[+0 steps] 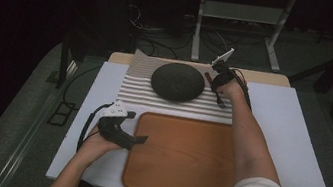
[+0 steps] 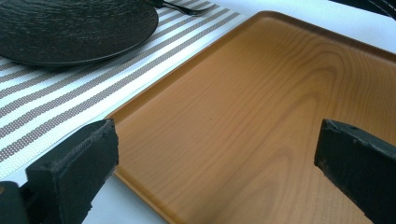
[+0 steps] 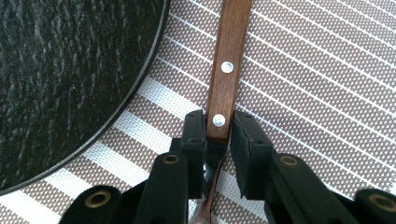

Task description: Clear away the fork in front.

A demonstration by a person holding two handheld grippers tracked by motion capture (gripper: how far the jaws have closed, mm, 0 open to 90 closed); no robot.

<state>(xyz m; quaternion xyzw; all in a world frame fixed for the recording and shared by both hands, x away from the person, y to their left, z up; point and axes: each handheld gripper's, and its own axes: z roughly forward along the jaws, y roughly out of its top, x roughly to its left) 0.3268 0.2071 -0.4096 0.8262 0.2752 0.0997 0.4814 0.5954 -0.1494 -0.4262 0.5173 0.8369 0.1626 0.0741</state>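
Dim room, cables and a metal frame on the floor beyond a white table (image 1: pixel 293 144). On it: a striped woven mat (image 1: pixel 173 102), brown and white bands with a fine mesh texture, and nearer the person a rectangular wooden tray (image 1: pixel 182 159) with rounded corners, raised lip and clear grain, bare inside. Round dark plate (image 1: pixel 177 81) on the mat, matte, rough slate-like surface, thin rim.

Right gripper (image 3: pixel 218 128) at the mat's far right, just beside the plate: jaws nearly closed around the lower end of a fork handle (image 3: pixel 229 65), slim brown wood with two metal rivets; pads close against both sides, though whether they press it I cannot tell. Dark metal neck runs down between the jaws. Fork lies flat on the mat, apart from the plate rim.

Left gripper (image 2: pixel 217 158) at the tray's near-left corner, jaws spread wide, holding nothing, tray wood showing between them
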